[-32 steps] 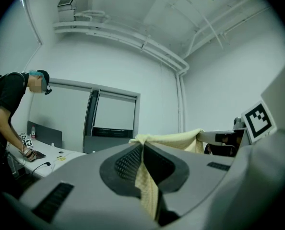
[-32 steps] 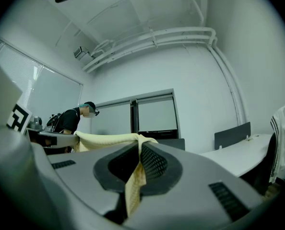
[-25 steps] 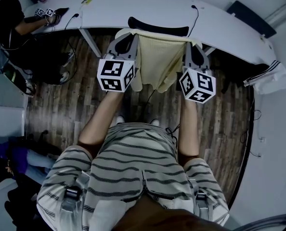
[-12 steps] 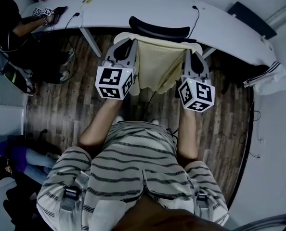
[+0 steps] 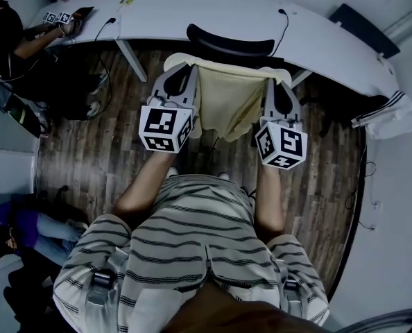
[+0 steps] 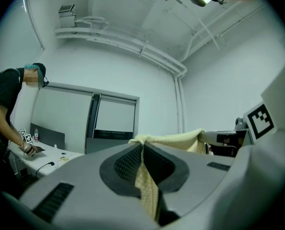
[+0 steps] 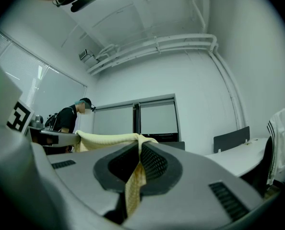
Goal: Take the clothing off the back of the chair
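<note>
Yellow clothing (image 5: 228, 106) hangs pinched at its top corners in the fingers of the left gripper (image 5: 182, 75) and right gripper (image 5: 279, 89); since a second ago it has drawn slightly off the black chair back (image 5: 230, 45), toward the person. Beyond curves a white worktop (image 5: 324, 44), over wooden floor (image 5: 81, 158)

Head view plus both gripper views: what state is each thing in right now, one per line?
Yellow garment, held taut by its two top corners, hanging down.
Left gripper, shut on one top corner of it.
Right gripper, shut on the other corner.
Chair back, upright, visible top bare.
Striped cloth, draped over something at the right, untouched.
</note>
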`<state>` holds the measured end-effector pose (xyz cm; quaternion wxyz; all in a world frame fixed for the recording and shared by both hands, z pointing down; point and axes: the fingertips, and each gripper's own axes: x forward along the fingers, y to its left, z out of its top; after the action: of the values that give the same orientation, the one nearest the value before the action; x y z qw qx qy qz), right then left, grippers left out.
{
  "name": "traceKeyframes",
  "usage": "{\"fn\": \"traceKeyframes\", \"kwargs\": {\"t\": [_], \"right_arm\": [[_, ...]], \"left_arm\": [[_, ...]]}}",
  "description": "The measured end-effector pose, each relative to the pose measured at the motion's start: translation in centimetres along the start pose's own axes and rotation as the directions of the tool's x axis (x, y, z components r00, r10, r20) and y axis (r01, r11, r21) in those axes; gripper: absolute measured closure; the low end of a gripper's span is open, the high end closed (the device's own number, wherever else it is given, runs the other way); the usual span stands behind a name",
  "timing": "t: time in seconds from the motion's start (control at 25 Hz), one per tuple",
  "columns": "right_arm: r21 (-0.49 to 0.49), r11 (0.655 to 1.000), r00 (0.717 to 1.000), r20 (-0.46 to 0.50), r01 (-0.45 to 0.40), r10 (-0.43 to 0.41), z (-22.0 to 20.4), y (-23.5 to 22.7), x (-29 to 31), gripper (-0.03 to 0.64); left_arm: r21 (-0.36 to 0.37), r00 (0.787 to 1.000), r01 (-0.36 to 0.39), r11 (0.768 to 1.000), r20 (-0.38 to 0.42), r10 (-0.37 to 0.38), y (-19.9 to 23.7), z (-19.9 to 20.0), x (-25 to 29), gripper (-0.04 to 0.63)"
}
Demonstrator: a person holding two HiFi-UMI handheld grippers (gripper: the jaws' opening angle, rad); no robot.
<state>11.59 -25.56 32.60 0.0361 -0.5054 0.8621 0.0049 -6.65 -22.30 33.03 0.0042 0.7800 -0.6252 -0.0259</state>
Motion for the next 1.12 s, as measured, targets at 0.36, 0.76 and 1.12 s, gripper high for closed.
{"fn": "traceKeyframes", "kwargs": {"t": [0.36,0.76,1.12], "right_arm": [[-0.010,1.000,1.000,-0.024,0.007,-0.008,-1.9,0.2,-0.9,0.592],[-0.010,1.000,0.999,-0.040,0.010,-0.011,-3.4,0.5,-1.8,0.592],[-0.019,1.000,0.999,-0.046,0.014,-0.015,-4.3,0.6,-2.9,0.592]], "left_arm": [[-0.012,1.000,-0.009,1.000,-0.028,0.009,-0.4,-1.8,-0.6,0.561],[-0.004,0.999,-0.012,1.000,-0.046,0.012,-0.8,-3.4,-1.4,0.561],[0.004,0.999,-0.025,1.000,-0.046,0.025,-1.3,-4.1,-2.3,0.561]]}}
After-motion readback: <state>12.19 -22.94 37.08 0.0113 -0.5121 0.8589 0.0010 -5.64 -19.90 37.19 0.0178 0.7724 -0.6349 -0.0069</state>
